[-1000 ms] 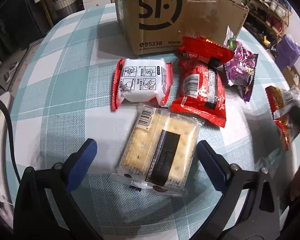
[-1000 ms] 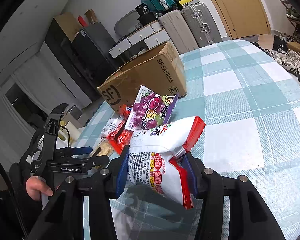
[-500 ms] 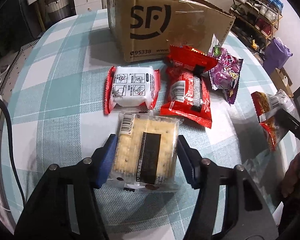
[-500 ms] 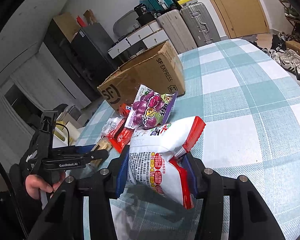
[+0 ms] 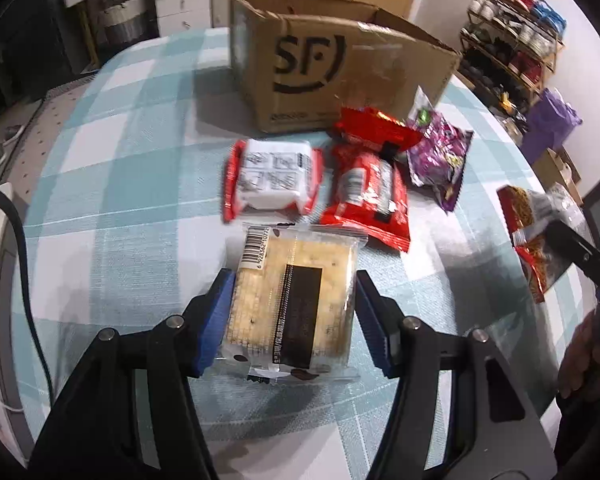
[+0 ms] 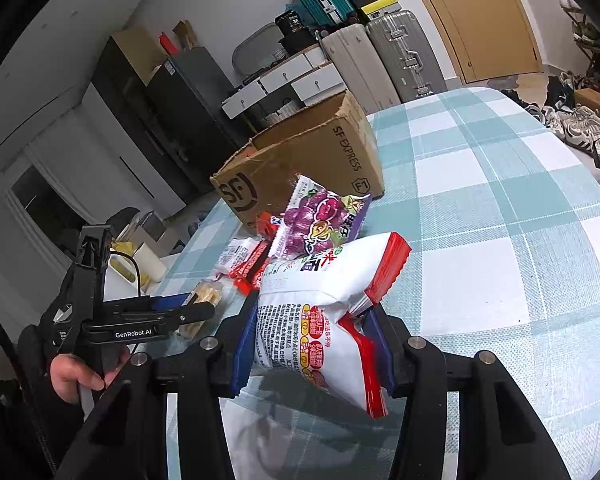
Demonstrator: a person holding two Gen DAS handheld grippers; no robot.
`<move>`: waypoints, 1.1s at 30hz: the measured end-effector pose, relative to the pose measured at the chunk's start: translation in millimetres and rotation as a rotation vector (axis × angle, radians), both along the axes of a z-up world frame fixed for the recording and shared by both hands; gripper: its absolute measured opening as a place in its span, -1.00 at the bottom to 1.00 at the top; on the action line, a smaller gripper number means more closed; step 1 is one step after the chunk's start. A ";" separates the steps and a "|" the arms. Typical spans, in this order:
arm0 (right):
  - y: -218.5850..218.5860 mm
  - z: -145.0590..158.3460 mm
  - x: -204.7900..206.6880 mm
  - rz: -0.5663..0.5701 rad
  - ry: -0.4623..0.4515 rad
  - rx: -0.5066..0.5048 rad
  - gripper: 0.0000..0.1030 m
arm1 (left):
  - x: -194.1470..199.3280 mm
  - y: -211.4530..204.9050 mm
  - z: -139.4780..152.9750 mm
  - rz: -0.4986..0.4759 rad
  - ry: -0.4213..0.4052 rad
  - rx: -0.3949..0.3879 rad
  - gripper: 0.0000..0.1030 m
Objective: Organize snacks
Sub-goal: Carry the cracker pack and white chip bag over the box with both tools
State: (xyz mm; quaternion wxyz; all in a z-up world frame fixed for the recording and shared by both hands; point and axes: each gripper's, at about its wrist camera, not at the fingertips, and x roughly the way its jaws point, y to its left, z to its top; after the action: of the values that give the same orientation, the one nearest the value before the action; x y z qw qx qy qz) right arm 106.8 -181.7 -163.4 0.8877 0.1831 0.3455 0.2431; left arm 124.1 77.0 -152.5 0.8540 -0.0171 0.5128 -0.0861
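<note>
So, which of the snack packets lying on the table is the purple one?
The purple grape-candy packet, lying rightmost in the group beside the cardboard box. The packets next to it are red or red and white.

The white and red snack bag (image 6: 324,320) is hiding the stretch of worktop (image 6: 500,208) behind it and the lower edge of the purple grape packet (image 6: 320,220). Motion blur is smearing the print on the red packets (image 5: 366,196). The cardboard box (image 5: 332,64) is concealing its own inside
</note>
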 end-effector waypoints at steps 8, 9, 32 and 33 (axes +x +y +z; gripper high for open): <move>8.5 15.1 -1.8 0.020 -0.024 -0.015 -0.04 | -10.6 22.4 31.8 0.063 -0.077 -0.077 0.11; 10.0 17.8 -1.6 0.024 -0.030 -0.014 -0.04 | -11.3 23.8 36.5 0.065 -0.087 -0.082 0.11; 59.7 99.7 47.1 0.127 -0.143 0.008 -0.04 | 11.9 20.2 151.3 0.042 -0.296 -0.185 0.11; 60.8 104.1 51.4 0.125 -0.148 0.011 -0.04 | 15.6 18.2 155.8 0.035 -0.302 -0.184 0.11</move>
State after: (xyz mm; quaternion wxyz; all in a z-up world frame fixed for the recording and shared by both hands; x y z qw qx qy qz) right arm 158.2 -120.9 -59.3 0.8928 0.1477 0.2885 0.3129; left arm 139.7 95.2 3.4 0.9175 -0.0911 0.3683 -0.1194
